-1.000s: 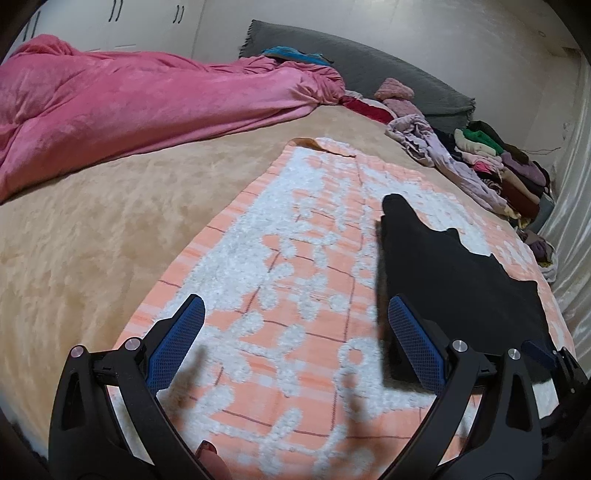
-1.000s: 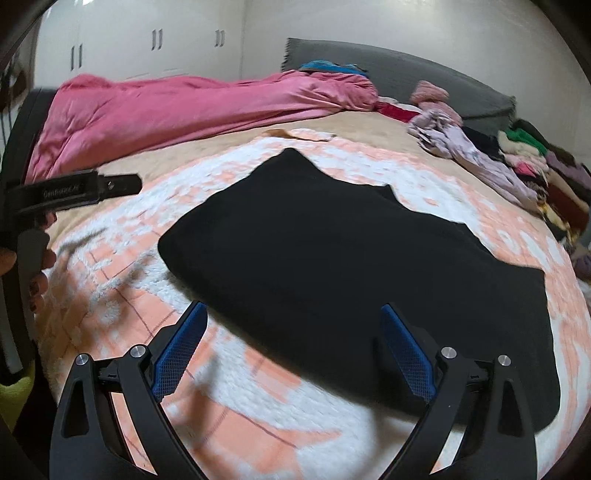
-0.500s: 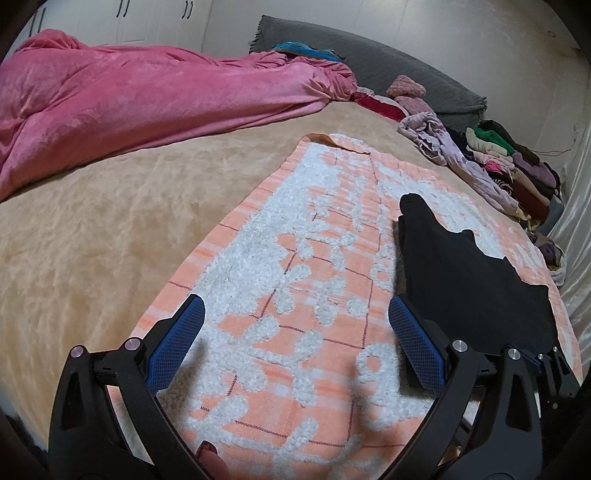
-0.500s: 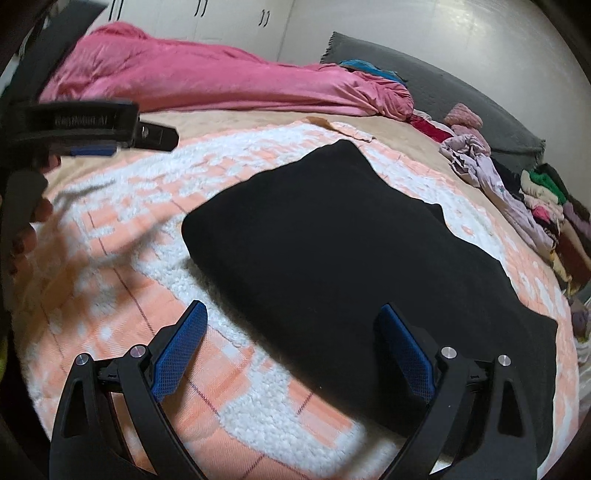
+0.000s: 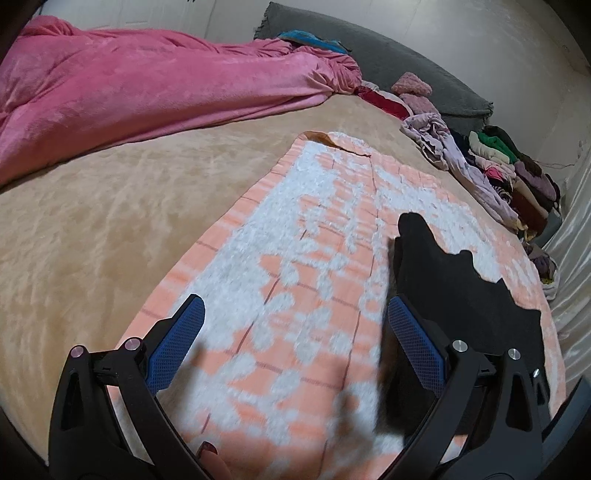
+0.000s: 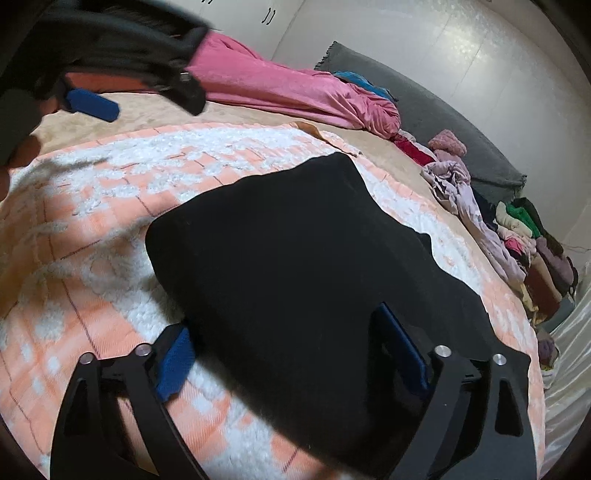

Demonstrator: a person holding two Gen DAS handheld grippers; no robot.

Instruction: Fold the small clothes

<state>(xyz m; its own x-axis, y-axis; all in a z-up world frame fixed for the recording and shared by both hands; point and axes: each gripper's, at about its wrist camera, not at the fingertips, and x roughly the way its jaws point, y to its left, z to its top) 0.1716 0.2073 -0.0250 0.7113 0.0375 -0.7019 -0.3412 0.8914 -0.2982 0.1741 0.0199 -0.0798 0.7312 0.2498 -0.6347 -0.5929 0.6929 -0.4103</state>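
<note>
White walls (image 5: 480, 48) and wardrobe doors (image 6: 258, 22) behind a beige bed (image 5: 92, 229).

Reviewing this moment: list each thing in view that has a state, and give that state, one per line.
Black fabric garment: lying flat, partly folded, on the mat, ungrasped.
Peach-and-white checked fleece mat: spread on the beige bed, far corner turned up.
Pink plush blanket: bunched along the far side.
Pile of small clothes: heaped, some folded and stacked.
Left hand-held gripper: open, empty, over the mat.
Right hand-held gripper: open, straddling the garment's near edge.
</note>
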